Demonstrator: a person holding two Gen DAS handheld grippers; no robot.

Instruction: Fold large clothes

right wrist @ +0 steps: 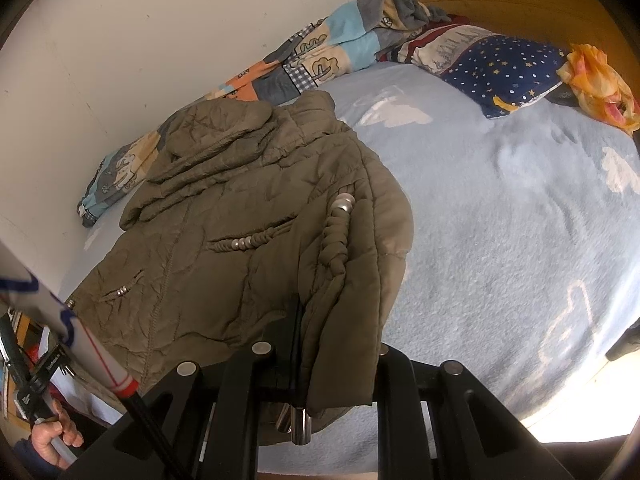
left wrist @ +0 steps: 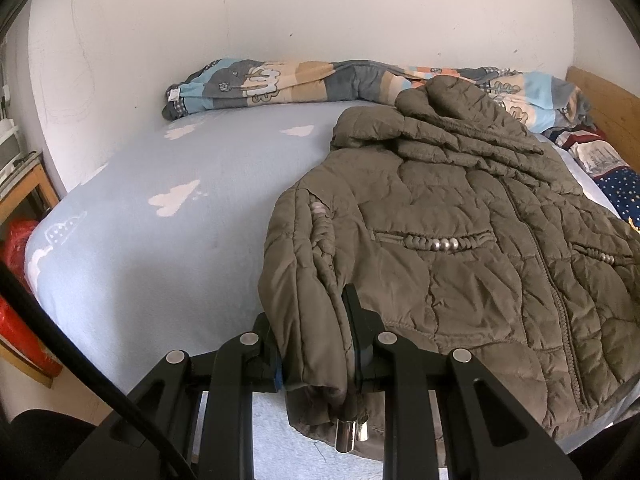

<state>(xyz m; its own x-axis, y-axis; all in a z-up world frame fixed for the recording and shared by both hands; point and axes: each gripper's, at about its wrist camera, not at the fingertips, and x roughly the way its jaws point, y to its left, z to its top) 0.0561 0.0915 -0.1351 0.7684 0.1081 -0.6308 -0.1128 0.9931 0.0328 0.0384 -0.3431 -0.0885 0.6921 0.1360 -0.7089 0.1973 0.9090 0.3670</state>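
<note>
Both hand-held grippers pinch the near hem of an olive quilted jacket: the left gripper clamps one folded-in side panel, the right gripper the other, apparently readying the lower half to be lifted and folded toward the collar. Each tool tilts downward over the bed edge. Ahead of them the jacket lies front-up, sleeves crossed near the hood, on a pale blue cloud-print sheet; beyond, a patchwork quilt lines the wall.
</note>
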